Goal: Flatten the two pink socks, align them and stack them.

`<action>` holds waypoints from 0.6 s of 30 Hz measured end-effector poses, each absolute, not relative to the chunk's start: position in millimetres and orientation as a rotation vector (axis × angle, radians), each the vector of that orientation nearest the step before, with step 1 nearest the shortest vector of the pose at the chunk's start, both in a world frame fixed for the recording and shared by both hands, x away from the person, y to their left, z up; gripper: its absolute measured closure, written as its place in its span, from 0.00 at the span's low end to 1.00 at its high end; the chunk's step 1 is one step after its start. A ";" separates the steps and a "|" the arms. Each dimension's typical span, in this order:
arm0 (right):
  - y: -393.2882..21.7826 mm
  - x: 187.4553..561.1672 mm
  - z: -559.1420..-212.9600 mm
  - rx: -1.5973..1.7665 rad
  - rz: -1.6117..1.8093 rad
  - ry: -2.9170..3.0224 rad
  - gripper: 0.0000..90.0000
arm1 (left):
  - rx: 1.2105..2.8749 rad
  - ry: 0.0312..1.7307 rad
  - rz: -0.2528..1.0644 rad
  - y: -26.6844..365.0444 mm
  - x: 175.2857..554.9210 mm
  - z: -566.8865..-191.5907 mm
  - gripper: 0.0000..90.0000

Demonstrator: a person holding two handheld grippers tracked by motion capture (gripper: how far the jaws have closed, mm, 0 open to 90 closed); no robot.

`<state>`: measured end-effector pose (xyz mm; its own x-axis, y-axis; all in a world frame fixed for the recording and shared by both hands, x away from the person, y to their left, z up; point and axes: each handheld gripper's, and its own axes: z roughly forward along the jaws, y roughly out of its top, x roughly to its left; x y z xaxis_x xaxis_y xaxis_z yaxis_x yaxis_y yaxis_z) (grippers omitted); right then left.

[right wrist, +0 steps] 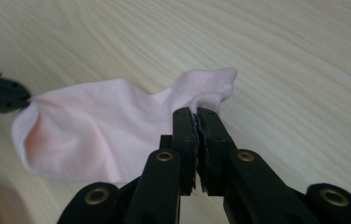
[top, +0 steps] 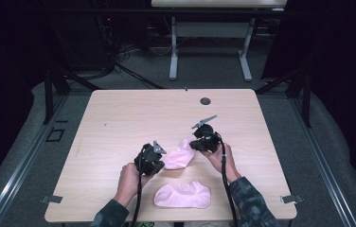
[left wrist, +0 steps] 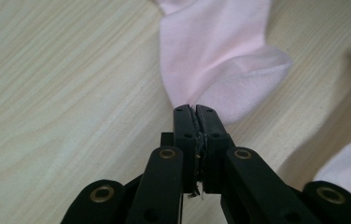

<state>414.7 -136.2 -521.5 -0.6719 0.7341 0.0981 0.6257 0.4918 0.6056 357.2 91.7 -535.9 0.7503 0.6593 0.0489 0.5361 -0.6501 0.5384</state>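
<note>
Two grippers hold one pink sock between them above a pale wooden table.

The table (top: 119, 118) fills the frame's centre, its upper half bare, grey floor around it and a second table's legs (top: 173, 52) at top. A second sock (top: 183, 195) lies flat near the bottom edge. The held sock (top: 180, 153) hangs at centre: left gripper (top: 159, 158) clamped on one end, right gripper (top: 192, 143) clamped on the other. No writing is legible.

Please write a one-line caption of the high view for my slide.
Two hand-held grippers, left and right, each pinch one end of a pink sock above a wooden table; a second sock lies nearby.
</note>
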 end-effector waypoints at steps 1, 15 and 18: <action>-139.9 408.3 -519.9 1.178 0.933 2.555 0.96 | 2.453 0.901 0.338 91.6 359.5 -536.4 0.98; -143.2 346.2 -548.5 1.254 0.956 2.580 0.95 | 2.549 0.882 0.416 88.1 382.9 -542.2 0.97; -140.6 337.0 -552.2 1.243 0.979 2.611 0.89 | 2.552 0.914 0.406 92.8 384.7 -544.3 0.93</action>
<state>337.0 -140.6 -552.2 -0.6651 0.7235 0.1849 0.6668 0.4639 0.5832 384.7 92.8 -544.3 0.7441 0.6543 0.1347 0.5387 -0.7070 0.4582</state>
